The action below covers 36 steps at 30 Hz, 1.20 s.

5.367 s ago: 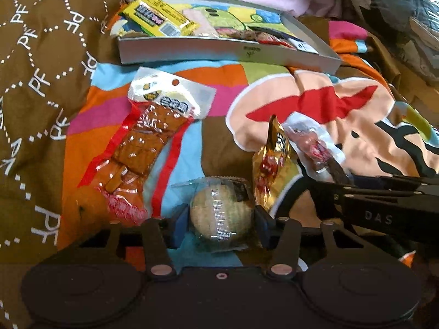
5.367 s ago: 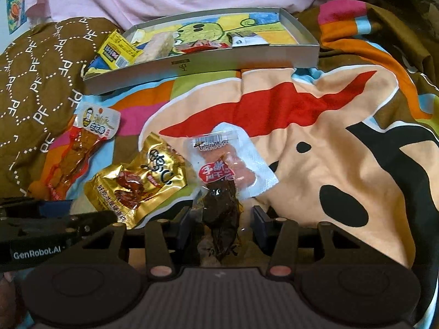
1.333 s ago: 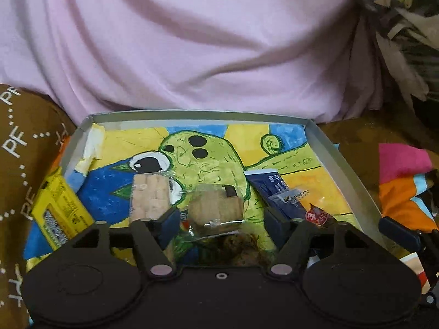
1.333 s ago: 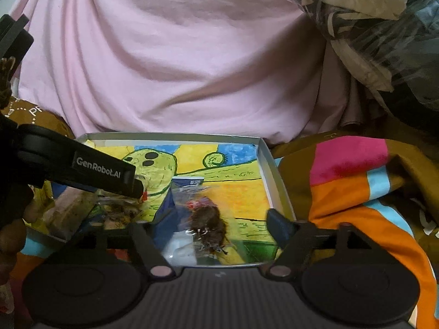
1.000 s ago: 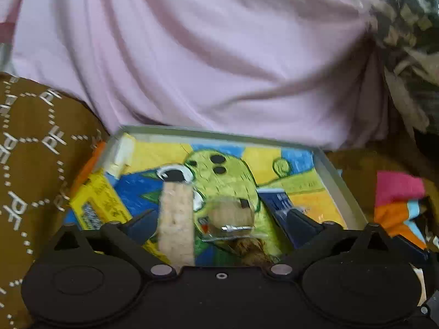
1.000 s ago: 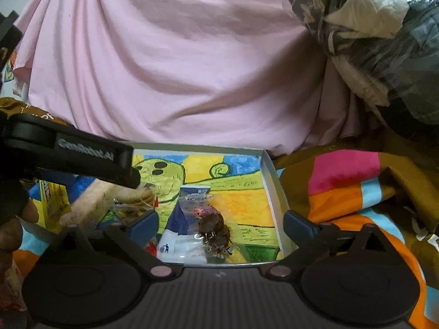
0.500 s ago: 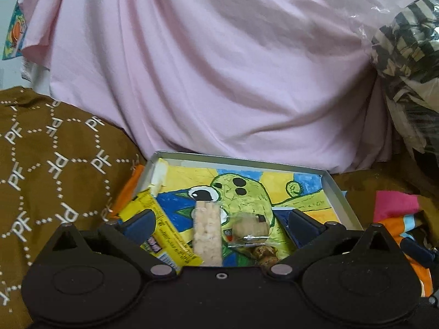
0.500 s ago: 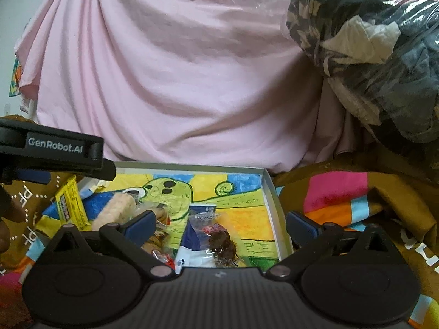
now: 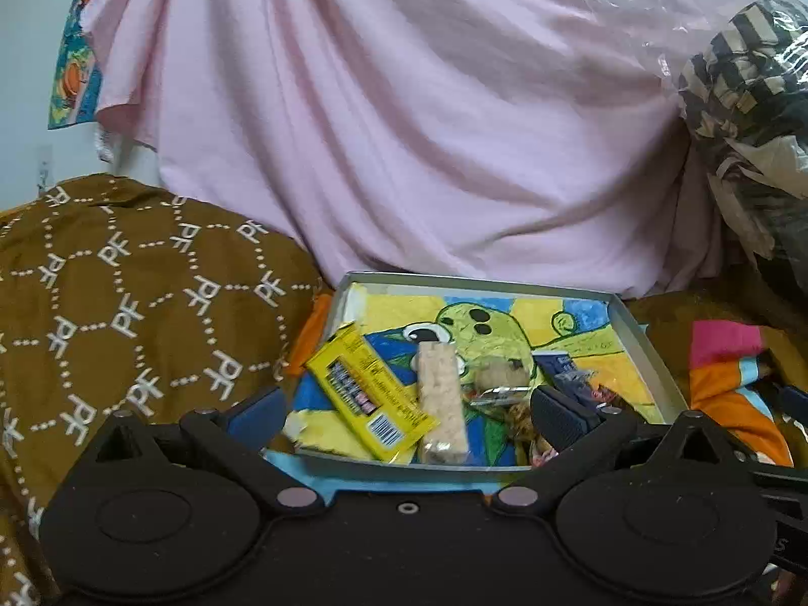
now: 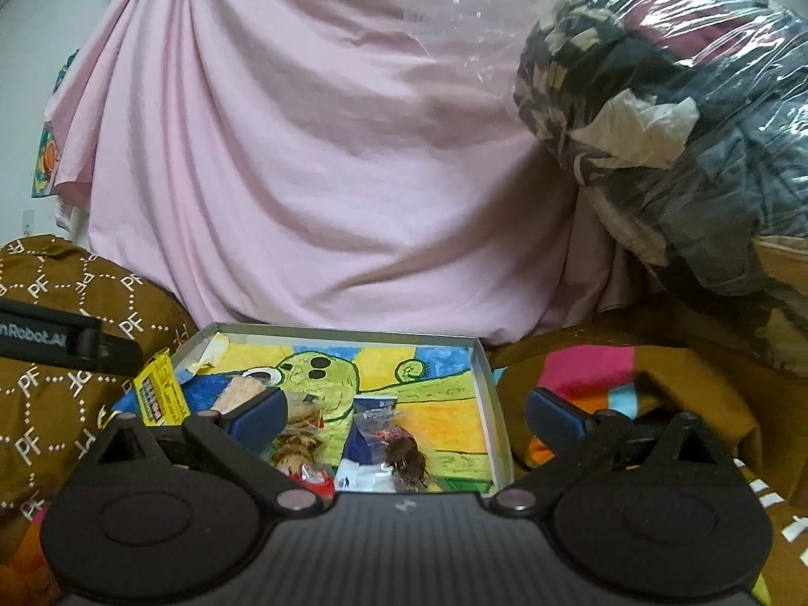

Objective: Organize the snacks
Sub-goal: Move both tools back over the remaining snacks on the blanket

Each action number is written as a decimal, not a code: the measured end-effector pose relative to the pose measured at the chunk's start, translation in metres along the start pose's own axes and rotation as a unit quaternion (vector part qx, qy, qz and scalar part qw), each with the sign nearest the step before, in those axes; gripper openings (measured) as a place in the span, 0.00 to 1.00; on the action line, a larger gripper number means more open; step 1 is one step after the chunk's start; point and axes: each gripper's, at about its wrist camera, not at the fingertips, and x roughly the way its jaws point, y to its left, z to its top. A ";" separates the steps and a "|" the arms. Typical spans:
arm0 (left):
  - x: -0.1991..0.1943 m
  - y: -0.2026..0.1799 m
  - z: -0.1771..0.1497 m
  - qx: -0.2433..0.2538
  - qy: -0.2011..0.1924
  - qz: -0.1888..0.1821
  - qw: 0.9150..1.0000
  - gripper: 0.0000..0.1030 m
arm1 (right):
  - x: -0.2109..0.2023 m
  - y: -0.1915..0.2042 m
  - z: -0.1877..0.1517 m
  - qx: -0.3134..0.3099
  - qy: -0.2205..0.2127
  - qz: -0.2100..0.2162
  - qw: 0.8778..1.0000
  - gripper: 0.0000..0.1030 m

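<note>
**Both tongs empty above the box, ready for the next fetch**

The snacks lie in the shallow box (image 9: 637,329) with the green cartoon painted on its floor; I count a yellow packet (image 9: 371,393) toward its left side, a pale bar (image 9: 442,401) in clear wrap just beside and partly over it, a round biscuit (image 9: 500,372) next to that, and a dark blue packet (image 9: 565,368) toward the right; in my right view a clear bag with a dark lump (image 10: 404,452) rests near the front wall, close to the blue packet; nothing there is between my fingers; my left tongs (image 9: 406,411) stand spread wide with nothing in them, and my right tongs (image 10: 406,411) are likewise spread and empty, both held over the near edge of the box.

I judge the step now is to draw clear and go for whatever is left on the blanket (image 10: 596,373); to do that well I would lift straight up first so no finger snags a wrapper and drags it out; I would keep the two tongs apart as I turn, since the left one shows at the edge of my right view; soft wrappers slip, so I would pinch the next one at its body, not its loose edge; the pink sheet (image 9: 404,126) behind is close, so I would back away from it.
</note>
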 end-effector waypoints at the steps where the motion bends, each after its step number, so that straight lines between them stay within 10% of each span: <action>1: -0.005 0.002 -0.002 0.001 -0.001 0.002 1.000 0.99 | -0.005 0.001 -0.002 -0.006 -0.001 0.000 1.000 1.00; 26: -0.058 0.056 -0.070 0.045 0.075 0.031 0.996 0.99 | -0.081 0.039 -0.043 -0.048 0.078 0.090 0.992 1.00; 36: -0.049 0.075 -0.097 0.050 0.127 -0.019 0.990 0.99 | -0.089 0.070 -0.062 -0.122 0.134 0.136 0.974 1.00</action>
